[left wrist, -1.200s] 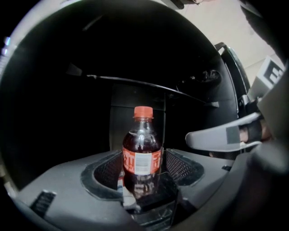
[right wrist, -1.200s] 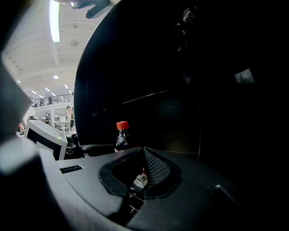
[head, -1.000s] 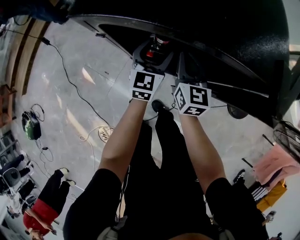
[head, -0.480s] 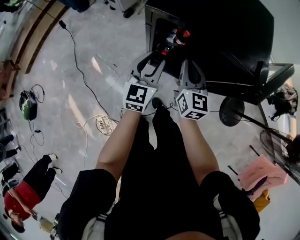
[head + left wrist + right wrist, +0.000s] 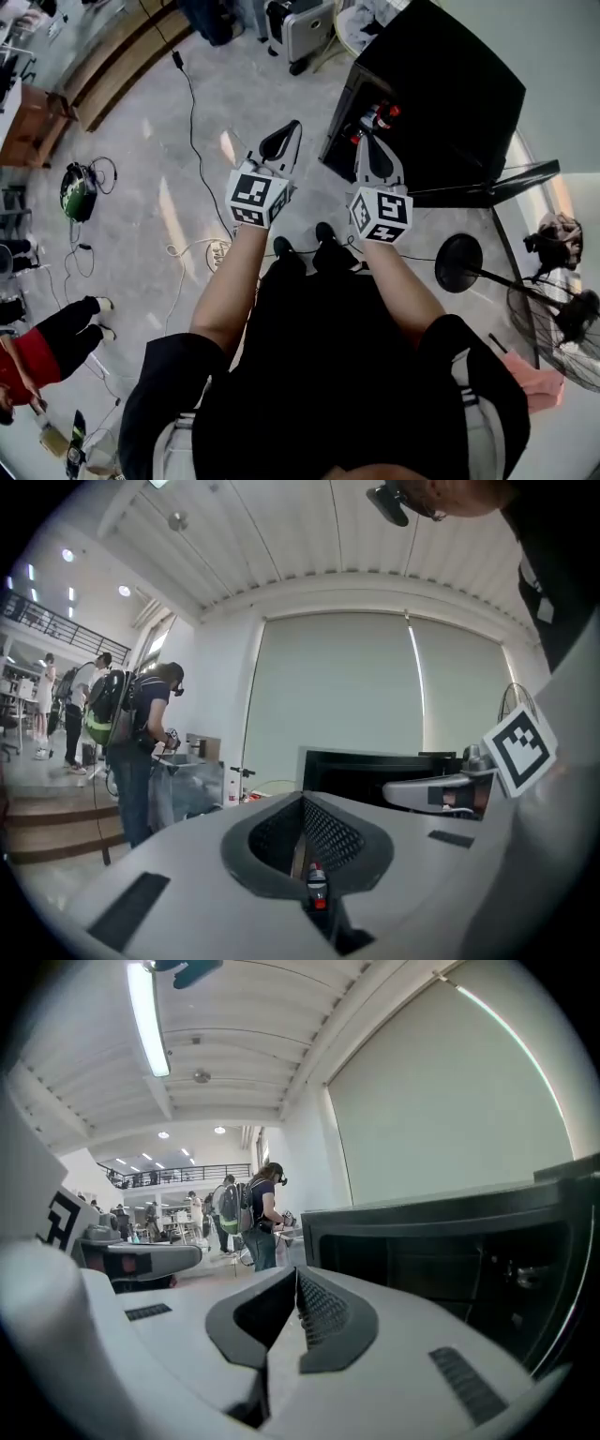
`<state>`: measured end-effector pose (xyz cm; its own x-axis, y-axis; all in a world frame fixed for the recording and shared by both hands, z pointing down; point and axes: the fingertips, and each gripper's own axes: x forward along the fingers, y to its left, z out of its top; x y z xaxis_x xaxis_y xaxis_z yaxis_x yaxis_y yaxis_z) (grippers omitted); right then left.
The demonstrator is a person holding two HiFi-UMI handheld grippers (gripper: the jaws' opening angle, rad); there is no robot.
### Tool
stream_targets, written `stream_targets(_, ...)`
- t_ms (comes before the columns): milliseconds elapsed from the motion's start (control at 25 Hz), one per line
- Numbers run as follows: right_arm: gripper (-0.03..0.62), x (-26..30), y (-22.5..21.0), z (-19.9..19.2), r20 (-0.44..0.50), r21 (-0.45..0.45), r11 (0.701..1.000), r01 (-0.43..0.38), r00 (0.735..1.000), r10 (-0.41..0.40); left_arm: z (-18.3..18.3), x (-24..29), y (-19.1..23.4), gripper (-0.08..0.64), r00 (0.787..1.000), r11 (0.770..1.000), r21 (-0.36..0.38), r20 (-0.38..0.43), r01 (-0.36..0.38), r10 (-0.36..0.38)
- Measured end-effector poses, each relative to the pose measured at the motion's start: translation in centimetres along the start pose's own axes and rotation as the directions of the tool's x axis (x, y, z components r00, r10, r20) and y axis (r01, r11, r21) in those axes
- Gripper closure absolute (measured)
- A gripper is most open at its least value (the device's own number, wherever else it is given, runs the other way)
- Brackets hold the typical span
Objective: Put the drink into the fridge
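The black fridge [image 5: 450, 103] stands open on the floor at the upper right, with red-capped drink bottles [image 5: 378, 117] inside. My left gripper [image 5: 295, 125] hangs left of the opening, well back from it. Its jaws have just been closing and now meet with nothing between them. My right gripper [image 5: 363, 141] is shut and empty too, just in front of the opening. In the left gripper view the fridge [image 5: 375, 766] lies beyond the left gripper [image 5: 302, 803]. In the right gripper view the fridge [image 5: 450, 1241] fills the right side behind the right gripper [image 5: 298, 1279].
A pedestal fan's round base [image 5: 457, 262] stands right of my right arm, its head [image 5: 562, 328] farther right. A cable [image 5: 192, 122] runs across the floor at left, past a green device [image 5: 77, 192]. A person in red [image 5: 33, 352] stands at lower left. A wooden step [image 5: 112, 66] lies at the upper left.
Both grippers have risen and drawn back from the fridge. The left jaws, open around a bottle inside the fridge, have come off it and shut empty. The bottles stay inside.
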<state>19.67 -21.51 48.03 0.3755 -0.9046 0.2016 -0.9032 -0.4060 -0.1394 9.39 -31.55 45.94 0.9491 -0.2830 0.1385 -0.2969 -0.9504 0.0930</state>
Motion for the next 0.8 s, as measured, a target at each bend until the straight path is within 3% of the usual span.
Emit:
stream_targets(240, 0.569, -1.8, 0.6, 1.5, 0.001, 0.007, 1.0, -0.027, 1.0, 0.027, 0.7, -2.6, -1.1, 0.545, 1.0, 0.999, -0.039, -0.013, 0.025, -0.026)
stream_targets(360, 0.57, -1.7, 2.2, 3.3, 0.028, -0.029, 0.994, -0.107, 0.994, 0.108, 1.8, -3.9, -0.8, 0.545, 1.0, 0.998, -0.058, 0.003, 0.015, -0.015)
stream_targets(480, 0.571, -2.4, 4.2, 5.1, 0.048, -0.082, 0.971, -0.226, 0.972, 0.231, 3.4, -6.6, -0.4, 0.545, 1.0, 0.997, -0.08, 0.004, -0.006, 0.006)
stream_targets(600, 0.571, -3.3, 4.9, 7.3, 0.071, -0.114, 0.946, -0.303, 0.947, 0.312, 5.3, -9.8, 0.8, 0.545, 0.998, 0.997, -0.059, 0.03, -0.047, 0.048)
stream_targets(800, 0.571, -4.3, 5.0, 8.4, 0.076, -0.12, 0.928, -0.353, 0.929, 0.363, 7.3, -14.4, 3.5, 0.545, 0.982, 0.984, -0.057, 0.084, -0.168, 0.172)
